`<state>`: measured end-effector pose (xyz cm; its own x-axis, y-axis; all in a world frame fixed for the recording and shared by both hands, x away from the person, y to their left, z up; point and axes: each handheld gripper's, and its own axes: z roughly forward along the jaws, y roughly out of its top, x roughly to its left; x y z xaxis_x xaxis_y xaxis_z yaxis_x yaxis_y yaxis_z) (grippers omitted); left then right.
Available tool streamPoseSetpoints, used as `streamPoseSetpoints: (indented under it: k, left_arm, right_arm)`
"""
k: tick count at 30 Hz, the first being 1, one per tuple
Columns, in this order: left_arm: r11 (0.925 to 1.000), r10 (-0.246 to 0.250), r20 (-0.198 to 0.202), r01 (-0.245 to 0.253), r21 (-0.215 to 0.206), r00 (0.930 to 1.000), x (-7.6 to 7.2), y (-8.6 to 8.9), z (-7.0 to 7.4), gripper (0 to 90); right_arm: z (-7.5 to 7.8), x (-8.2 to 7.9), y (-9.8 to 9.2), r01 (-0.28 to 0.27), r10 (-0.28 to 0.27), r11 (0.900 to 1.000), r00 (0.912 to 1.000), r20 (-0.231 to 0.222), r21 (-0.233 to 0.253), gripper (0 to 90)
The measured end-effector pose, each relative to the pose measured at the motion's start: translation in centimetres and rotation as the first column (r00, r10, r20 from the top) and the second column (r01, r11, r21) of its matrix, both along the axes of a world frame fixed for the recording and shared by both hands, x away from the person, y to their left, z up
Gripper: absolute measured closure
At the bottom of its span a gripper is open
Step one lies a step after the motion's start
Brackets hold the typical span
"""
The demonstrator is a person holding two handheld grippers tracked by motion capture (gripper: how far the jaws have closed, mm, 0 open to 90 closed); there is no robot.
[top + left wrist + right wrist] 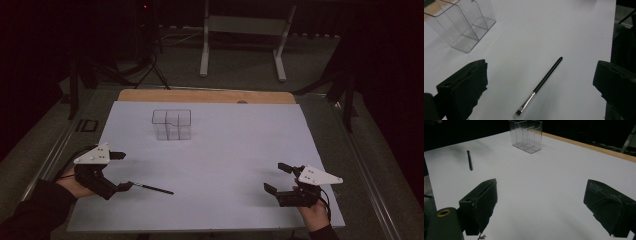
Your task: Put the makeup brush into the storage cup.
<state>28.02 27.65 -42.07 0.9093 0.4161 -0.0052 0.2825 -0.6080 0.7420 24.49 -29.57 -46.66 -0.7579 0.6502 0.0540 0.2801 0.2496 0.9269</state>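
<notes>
Makeup brush lies flat on the white counter, just ahead of the left gripper, bristle end nearest it, handle tip pointing away. Left jaws wide open, holding nothing; brush sits between them in the left gripper view. Right gripper also wide open, empty, well apart on the other side. Clear acrylic organizer stands upright farther back. Likely step: grasp brush. Lower jaws straddling the black handle near mid-length, square across it, not on the bristles; close gently, thin handle may roll or slip.
</notes>
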Motion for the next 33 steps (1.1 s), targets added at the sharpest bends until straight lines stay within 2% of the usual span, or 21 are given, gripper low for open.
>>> streamPoseSetpoints:
  k: [3,4,9,17,21,24,28,33]
  left_arm:
    - [0.9999,-0.007,0.005,0.007,0.009,1.0000,0.0,-0.1,0.1,0.6]
    - [0.9994,-0.021,0.002,0.021,0.027,0.9998,0.2,-0.5,0.2,0.6]
    - [0.9968,-0.051,-0.006,0.052,0.062,0.9987,0.5,-1.2,0.3,1.7]
    - [0.9854,-0.109,-0.007,0.109,0.130,0.9940,1.1,-2.3,0.6,2.0]
    - [0.9760,-0.150,-0.018,0.151,0.157,0.9885,1.3,-2.9,0.7,5.1]
    - [0.9637,-0.187,-0.024,0.188,0.189,0.9820,1.4,-3.5,0.5,7.2]
    - [0.9459,-0.215,-0.057,0.223,0.236,0.9748,1.7,-4.2,-0.1,8.1]
    - [0.9346,-0.227,-0.079,0.240,0.263,0.9707,1.9,-4.6,-0.5,14.5]
  right_arm:
    - [0.0,0.0,0.0,-0.001,0.001,1.000,1.0000,-0.002,-0.001,11.9]
    - [0.0,0.0,0.0,-0.002,0.002,1.000,1.0000,-0.002,0.000,11.9]
    - [0.0,0.0,0.0,-0.001,0.001,1.000,1.0000,-0.002,0.001,11.8]
    - [0.0,0.0,0.0,-0.004,0.004,1.000,1.0000,-0.002,0.000,11.8]
    - [0.0,0.0,0.1,-0.006,0.006,1.000,1.0000,-0.001,-0.001,11.8]
    - [0.0,0.0,0.1,-0.007,0.007,1.000,1.0000,-0.004,-0.003,11.9]
    - [0.0,0.0,0.1,-0.007,0.007,1.000,1.0000,-0.004,-0.003,11.8]
    - [0.0,0.0,0.1,-0.008,0.008,1.000,1.0000,-0.002,-0.005,11.8]
